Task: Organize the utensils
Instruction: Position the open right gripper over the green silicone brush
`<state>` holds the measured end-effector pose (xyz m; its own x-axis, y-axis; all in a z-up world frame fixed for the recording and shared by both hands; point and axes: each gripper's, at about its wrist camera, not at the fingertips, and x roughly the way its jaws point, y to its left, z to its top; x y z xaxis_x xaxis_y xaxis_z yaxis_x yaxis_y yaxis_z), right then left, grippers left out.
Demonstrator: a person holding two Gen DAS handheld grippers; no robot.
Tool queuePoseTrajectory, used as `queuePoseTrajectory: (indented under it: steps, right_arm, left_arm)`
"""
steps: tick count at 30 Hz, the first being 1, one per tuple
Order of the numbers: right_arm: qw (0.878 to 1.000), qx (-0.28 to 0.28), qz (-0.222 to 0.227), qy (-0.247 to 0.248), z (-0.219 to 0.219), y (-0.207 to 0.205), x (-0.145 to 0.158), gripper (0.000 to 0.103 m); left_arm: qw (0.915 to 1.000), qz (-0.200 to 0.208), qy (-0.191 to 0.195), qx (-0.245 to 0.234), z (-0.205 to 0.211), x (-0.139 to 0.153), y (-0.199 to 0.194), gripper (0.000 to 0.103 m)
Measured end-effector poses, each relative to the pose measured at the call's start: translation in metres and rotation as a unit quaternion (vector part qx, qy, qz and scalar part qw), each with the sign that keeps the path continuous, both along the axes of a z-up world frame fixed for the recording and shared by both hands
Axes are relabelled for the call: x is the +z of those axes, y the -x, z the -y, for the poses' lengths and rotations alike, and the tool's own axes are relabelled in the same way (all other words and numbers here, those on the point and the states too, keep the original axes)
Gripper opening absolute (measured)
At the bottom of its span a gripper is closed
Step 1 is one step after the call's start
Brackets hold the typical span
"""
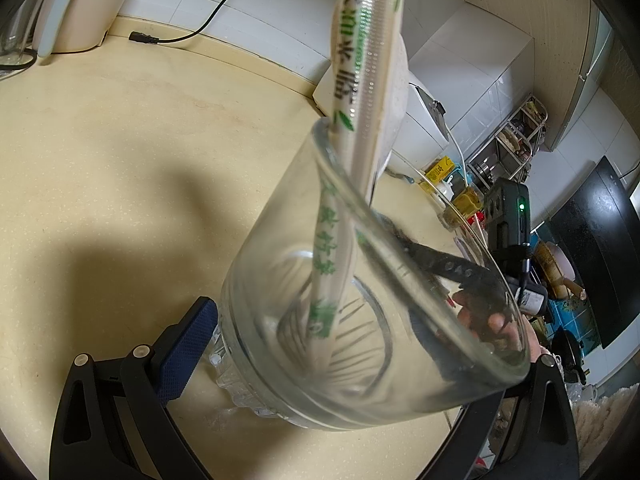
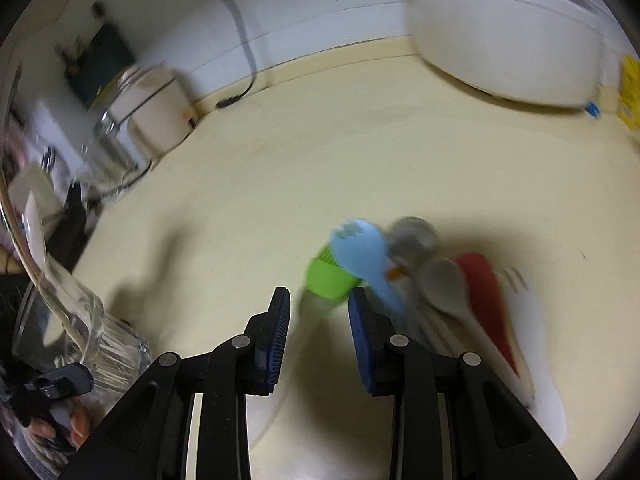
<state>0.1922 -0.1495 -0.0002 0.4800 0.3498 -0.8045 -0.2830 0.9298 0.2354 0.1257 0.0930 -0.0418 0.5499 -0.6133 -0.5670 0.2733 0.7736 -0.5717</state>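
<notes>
The left claw (image 1: 320, 360) grips a tilted glass (image 1: 360, 320) holding wrapped chopsticks (image 1: 360, 80). The right claw (image 2: 318, 344) gapes empty above blurred utensils (image 2: 400, 272) on the table (image 2: 280, 160).

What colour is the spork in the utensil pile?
Light blue spork, clearest in the right wrist view.

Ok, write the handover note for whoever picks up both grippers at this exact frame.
Left gripper: shut on the glass cup, held tilted over the counter.
Right gripper: open, empty, just short of the utensil pile.
Done: wrapped chopsticks are in the cup.
Left: green silicone brush, blue spork, metal spoon, beige spoon, red spatula lie on the counter.
</notes>
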Motion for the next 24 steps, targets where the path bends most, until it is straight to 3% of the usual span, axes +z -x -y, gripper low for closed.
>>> queuePoseTrajectory:
  steps: [4,7,13,20,24]
  right_arm:
    - [0.996,0.028,0.02,0.082,-0.025,0.0,0.0,0.033]
    - [0.991,0.059,0.032,0.116,-0.035,0.002,-0.001,0.033]
    - [0.983,0.143,0.04,0.105,-0.042,0.019,0.001,0.025]
    - [0.968,0.209,0.078,0.113,-0.041,0.061,0.003,0.025]
    - [0.963,0.234,0.077,0.111,-0.035,0.077,0.005,0.025]
  left_arm:
    - [1.0,0.0,0.0,0.0,0.0,0.0,0.0,0.099]
    - [1.0,0.0,0.0,0.0,0.0,0.0,0.0,0.099]
    - [1.0,0.0,0.0,0.0,0.0,0.0,0.0,0.099]
    - [1.0,0.0,0.0,0.0,0.0,0.0,0.0,0.099]
    - [1.0,0.0,0.0,0.0,0.0,0.0,0.0,0.099]
